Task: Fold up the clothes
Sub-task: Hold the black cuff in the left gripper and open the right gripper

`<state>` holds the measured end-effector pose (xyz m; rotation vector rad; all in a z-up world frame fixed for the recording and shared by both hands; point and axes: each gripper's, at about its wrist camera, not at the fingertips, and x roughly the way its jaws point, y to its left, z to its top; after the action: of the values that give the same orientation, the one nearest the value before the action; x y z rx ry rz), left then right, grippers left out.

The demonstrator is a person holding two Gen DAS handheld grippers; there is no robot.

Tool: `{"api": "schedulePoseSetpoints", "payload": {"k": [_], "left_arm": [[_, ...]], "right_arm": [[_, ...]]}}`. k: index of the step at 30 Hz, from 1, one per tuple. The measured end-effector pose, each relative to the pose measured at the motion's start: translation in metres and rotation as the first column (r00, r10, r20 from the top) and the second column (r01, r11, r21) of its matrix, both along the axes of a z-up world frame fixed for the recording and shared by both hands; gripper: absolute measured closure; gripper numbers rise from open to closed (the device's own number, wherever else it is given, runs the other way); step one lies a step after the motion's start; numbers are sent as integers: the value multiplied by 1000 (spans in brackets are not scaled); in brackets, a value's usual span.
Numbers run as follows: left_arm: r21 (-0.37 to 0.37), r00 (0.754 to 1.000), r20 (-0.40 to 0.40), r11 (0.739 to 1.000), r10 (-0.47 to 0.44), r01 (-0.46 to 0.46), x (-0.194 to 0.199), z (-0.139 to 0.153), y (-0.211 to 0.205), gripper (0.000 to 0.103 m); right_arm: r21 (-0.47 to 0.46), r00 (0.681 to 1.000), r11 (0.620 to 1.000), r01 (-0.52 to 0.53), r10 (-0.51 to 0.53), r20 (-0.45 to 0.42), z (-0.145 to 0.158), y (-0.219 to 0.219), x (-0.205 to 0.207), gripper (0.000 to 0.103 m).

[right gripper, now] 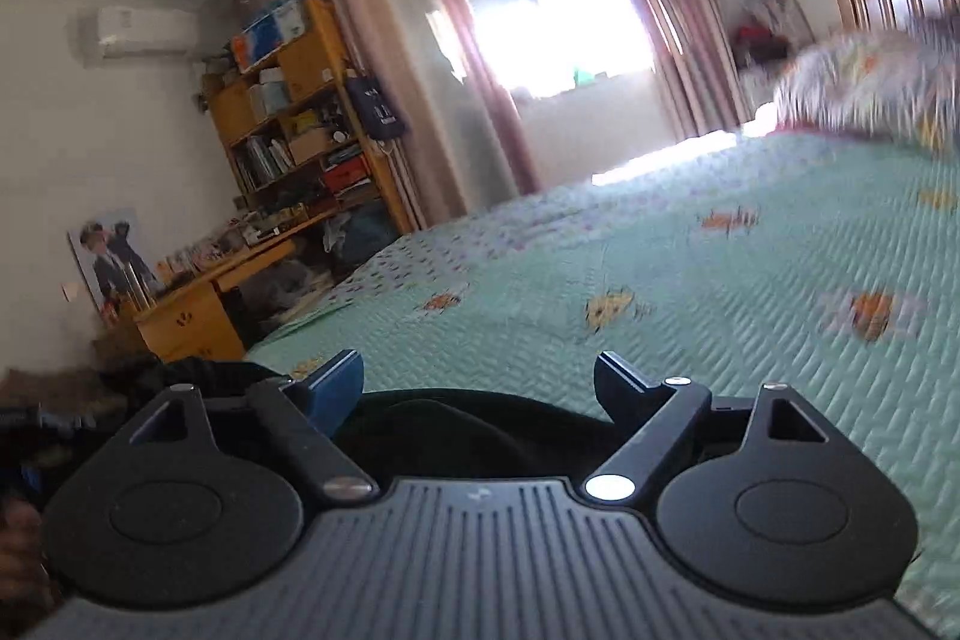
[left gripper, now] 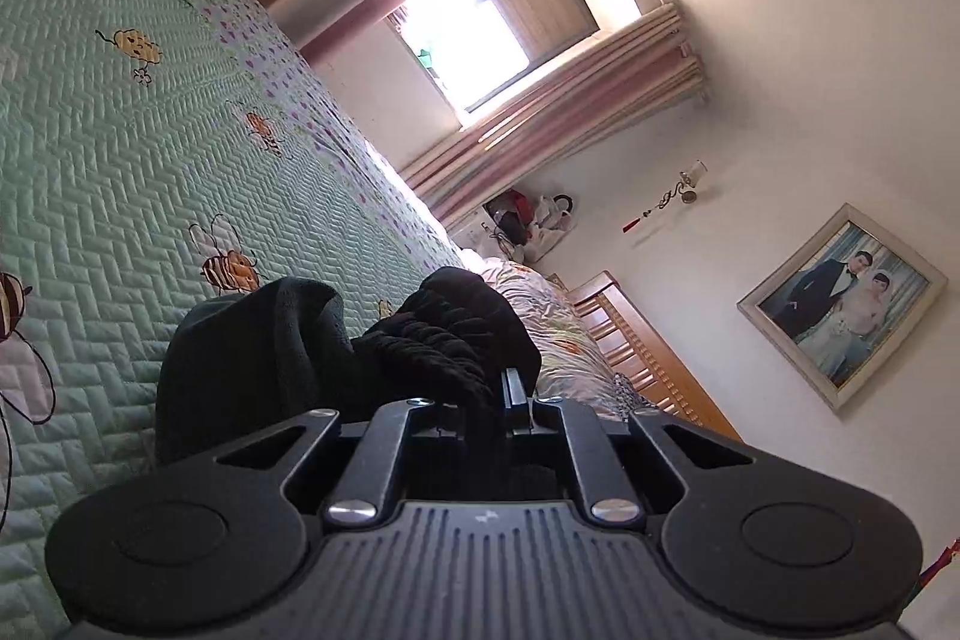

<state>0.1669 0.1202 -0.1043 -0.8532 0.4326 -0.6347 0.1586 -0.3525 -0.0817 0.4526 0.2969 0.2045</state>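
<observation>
The left hand-held gripper (left gripper: 510,388) is clamped tight on a bunched fold of the black knitted garment (left gripper: 420,334), which lies heaped on the green quilted bedspread (left gripper: 120,130) near the bed's side edge. The right hand-held gripper (right gripper: 480,388) stands wide open with nothing between its fingers, dark cloth just beneath it. A good fold probably needs the right one to take a matching edge, then both to draw the fabric taut before laying it flat.
</observation>
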Motion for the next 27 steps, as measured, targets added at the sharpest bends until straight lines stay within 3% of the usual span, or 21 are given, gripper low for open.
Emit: {"api": "schedulePoseSetpoints", "payload": {"k": [1,3,5,7,10,14,18,23,25,27], "left_arm": [[-3,1000,6,1000,0,0,-2,-1,1,92],[-17,1000,16,1000,7,-7,-5,-1,7,92],[-51,1000,20,999,18,-17,-9,-4,17,92],[-89,999,17,996,29,-27,-13,-8,28,91],[-118,1000,1,993,24,-24,-19,-19,38,89],[-119,999,-17,992,29,-31,-24,-27,40,89],[-121,999,-13,992,31,-33,-27,-29,42,89],[-101,1000,13,995,15,-14,-34,-22,40,89],[-87,1000,26,996,8,-5,-37,-18,39,89],[-88,999,32,996,-3,6,-39,-18,37,89]], "right_arm": [[90,998,996,-28,32,-47,-17,0,8,18],[148,974,977,-155,176,-144,-44,17,15,23],[106,904,938,-329,346,-251,-68,51,4,28],[81,844,896,-437,439,-307,-89,80,-27,28],[120,848,895,-429,445,-289,-93,83,-64,28],[175,935,937,-302,327,-137,-51,57,-87,28],[267,952,921,-282,304,-42,-31,55,-93,27],[470,945,835,-287,326,-2,-37,64,-89,26],[541,935,781,-313,353,31,-37,70,-88,26],[604,913,719,-345,407,38,-32,74,-74,18]]}}
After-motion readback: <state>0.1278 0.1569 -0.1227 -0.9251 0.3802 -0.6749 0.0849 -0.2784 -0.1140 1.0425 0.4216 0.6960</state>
